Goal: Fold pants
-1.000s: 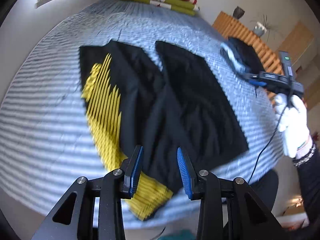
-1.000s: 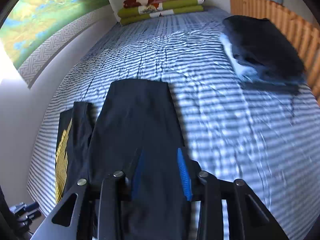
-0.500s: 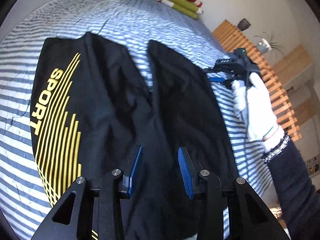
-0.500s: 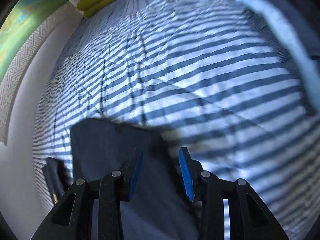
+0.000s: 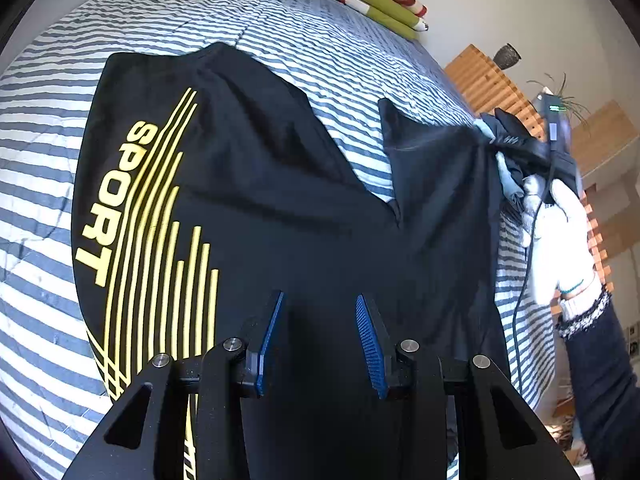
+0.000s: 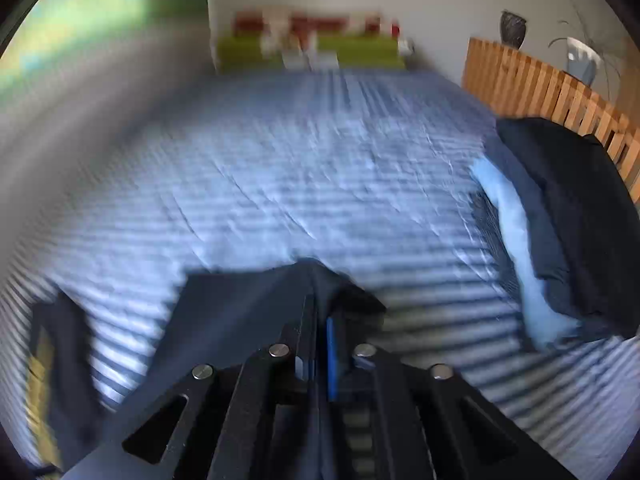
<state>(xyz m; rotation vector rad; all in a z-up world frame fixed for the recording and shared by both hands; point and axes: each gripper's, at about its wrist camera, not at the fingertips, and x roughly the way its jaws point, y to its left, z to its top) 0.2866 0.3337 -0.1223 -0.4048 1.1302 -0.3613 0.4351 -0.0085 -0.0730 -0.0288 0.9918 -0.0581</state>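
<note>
Two claws over black SPORT pants (image 5: 248, 216) spread on striped bed (image 5: 280, 36): right claw (image 6: 320, 320) closing on far right leg hem, cloth between jaws; left claw (image 5: 320, 340) part-open, empty, above waist end, legs running away from it.

- The striped bedspread (image 6: 304, 168) lay bare and open beyond the pants (image 5: 280, 216), up to the folded blankets (image 6: 312, 46) at the far wall.
- A dark pile of clothes (image 6: 568, 216) (pale blue cloth under it) blocked the right side, close against the wooden slatted rail (image 6: 540, 88).
- Left of the pants, a strip of bedspread stayed free.
</note>
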